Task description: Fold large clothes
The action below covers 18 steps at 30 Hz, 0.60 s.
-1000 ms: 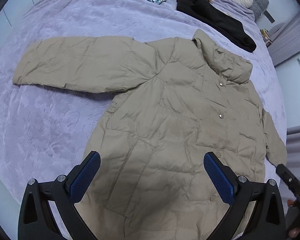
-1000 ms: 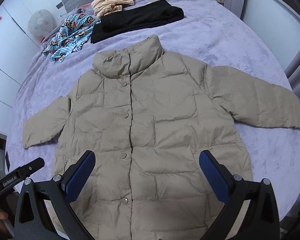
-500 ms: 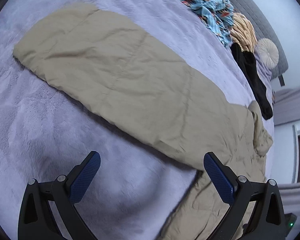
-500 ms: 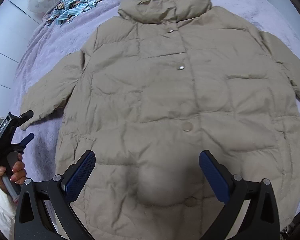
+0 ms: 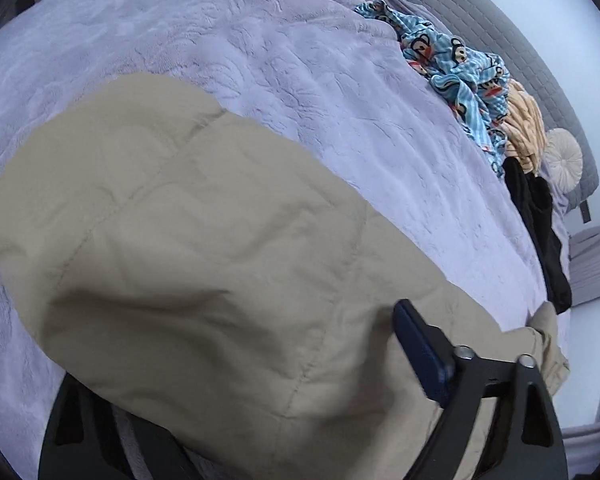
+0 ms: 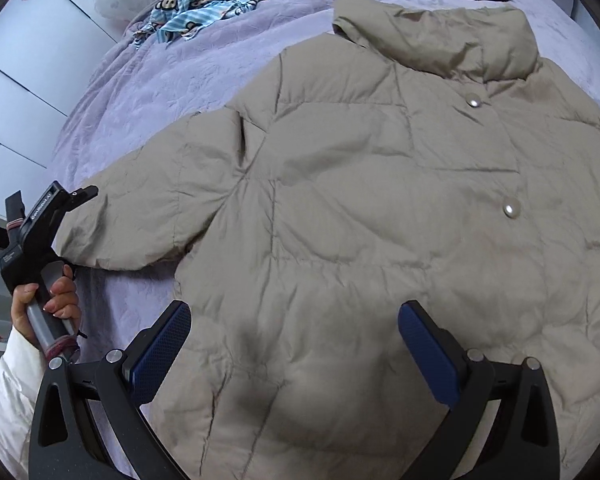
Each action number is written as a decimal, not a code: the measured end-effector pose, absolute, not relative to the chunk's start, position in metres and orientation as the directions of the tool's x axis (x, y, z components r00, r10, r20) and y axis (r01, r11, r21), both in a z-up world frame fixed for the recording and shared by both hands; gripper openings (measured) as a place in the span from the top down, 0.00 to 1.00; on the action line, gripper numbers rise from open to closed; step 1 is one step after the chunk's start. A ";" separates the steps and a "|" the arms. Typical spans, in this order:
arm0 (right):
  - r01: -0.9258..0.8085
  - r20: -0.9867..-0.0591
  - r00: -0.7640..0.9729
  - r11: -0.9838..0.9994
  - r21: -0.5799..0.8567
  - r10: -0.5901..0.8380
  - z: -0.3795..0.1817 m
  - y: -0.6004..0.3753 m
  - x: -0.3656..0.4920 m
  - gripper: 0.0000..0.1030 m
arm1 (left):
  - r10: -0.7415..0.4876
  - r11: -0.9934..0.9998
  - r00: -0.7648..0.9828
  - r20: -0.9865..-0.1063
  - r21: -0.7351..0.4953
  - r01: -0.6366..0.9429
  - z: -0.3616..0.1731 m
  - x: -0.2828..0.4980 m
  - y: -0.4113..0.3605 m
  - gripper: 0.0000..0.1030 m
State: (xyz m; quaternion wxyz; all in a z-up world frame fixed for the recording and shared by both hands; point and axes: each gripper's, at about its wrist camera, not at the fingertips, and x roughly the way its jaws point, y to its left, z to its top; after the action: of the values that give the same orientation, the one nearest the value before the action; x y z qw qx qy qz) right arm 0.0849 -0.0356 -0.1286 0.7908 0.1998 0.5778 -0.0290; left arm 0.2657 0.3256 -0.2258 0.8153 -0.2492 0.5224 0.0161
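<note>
A beige puffer jacket (image 6: 360, 200) lies flat, front up and snapped shut, on the purple bedspread (image 5: 300, 80). Its outstretched sleeve (image 5: 180, 240) fills the left wrist view. My left gripper (image 5: 300, 320) straddles that sleeve near the cuff and its jaws are closing. One blue pad (image 5: 420, 356) rests against the fabric, while the other finger is hidden under the sleeve. In the right wrist view the left gripper (image 6: 80, 196) sits at the cuff, held by a hand (image 6: 48, 300). My right gripper (image 6: 292, 344) hovers open just above the jacket's lower front.
At the head of the bed lie a blue monkey-print garment (image 5: 452, 68), a peach garment (image 5: 524, 128) and a black garment (image 5: 540, 232). A round white cushion (image 5: 564, 158) leans on the grey headboard (image 5: 500, 40). White cupboard doors (image 6: 12, 80) stand beside the bed.
The left gripper swung out and down to the sleeve's end, which now lies between its narrowing jaws. The right gripper came lower and closer over the jacket front, still open.
</note>
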 end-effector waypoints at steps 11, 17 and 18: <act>0.264 -0.853 0.389 0.845 0.466 0.349 -0.149 -0.015 0.154 0.87 | -0.205 0.954 0.581 -0.788 -0.294 -0.063 -0.148 0.248 0.317 0.92; 0.247 -0.841 0.351 0.826 0.507 0.412 -0.183 -0.002 0.165 0.88 | -0.287 0.955 0.643 -0.710 -0.261 0.138 -0.087 0.226 0.256 0.92; 0.246 -0.844 0.332 0.825 0.509 0.421 -0.190 0.000 0.167 0.88 | -0.309 0.950 0.641 -0.702 -0.265 0.168 -0.078 0.223 0.239 0.92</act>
State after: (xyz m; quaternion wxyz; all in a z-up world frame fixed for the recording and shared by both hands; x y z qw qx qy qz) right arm 0.1665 -0.0002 -0.1903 0.7629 0.2903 0.5749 0.0574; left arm 0.2230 0.2390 -0.0778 0.9017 -0.0878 0.4022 -0.1323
